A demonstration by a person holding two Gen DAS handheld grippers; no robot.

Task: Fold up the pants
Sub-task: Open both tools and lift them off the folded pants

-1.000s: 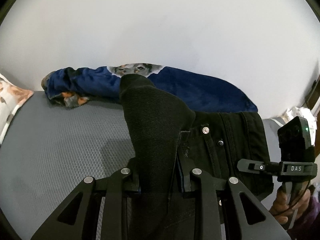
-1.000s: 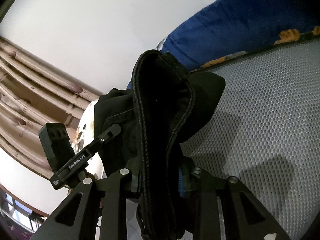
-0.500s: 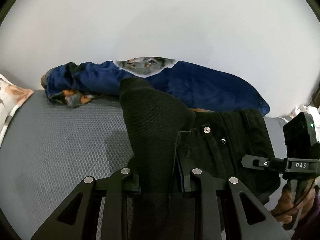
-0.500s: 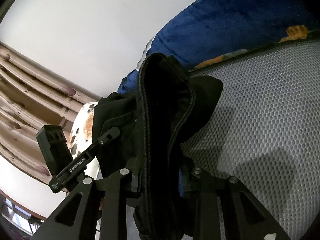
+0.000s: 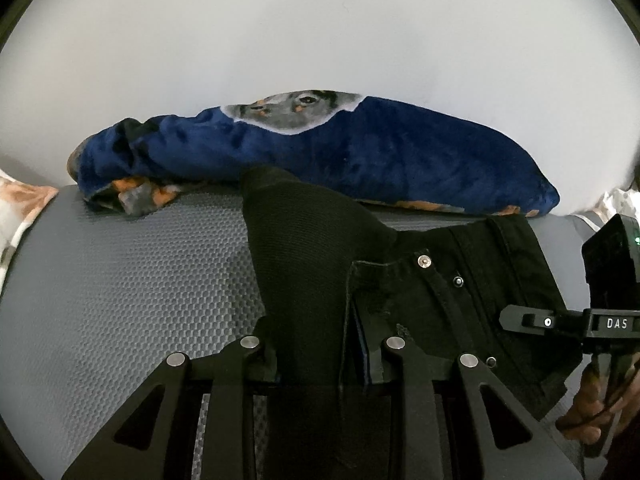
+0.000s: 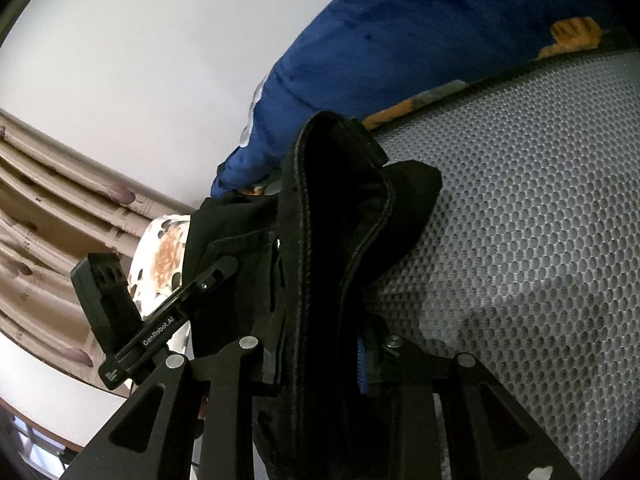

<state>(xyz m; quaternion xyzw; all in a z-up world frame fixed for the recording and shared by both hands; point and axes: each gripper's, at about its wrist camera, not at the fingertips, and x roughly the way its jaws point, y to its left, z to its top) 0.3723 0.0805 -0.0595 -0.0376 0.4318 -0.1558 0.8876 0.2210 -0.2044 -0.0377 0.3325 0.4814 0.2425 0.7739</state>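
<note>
Left tongs [image 5: 320, 364] clenched on a bunched fold of the black pants [image 5: 312, 264]; fabric rises between the fingers. Right tongs [image 6: 320, 356] clenched likewise on a thick seamed fold of the pants [image 6: 332, 216]. Pants held above the grey mesh mattress [image 5: 120, 280], waistband with metal button [image 5: 425, 261] spread to the right. Blue plush blanket [image 5: 380, 160] heaped along the mattress's far edge, against the white wall [image 5: 320, 32]. Beige curtain [image 6: 36, 216] at left in right wrist view.

You've got a grey honeycomb-mesh bed surface [image 5: 120, 300]; blue blanket [image 5: 400, 160] bunched along its far edge, black pants [image 5: 460, 280] lying just in front of blanket, w/ waistband flat
</note>
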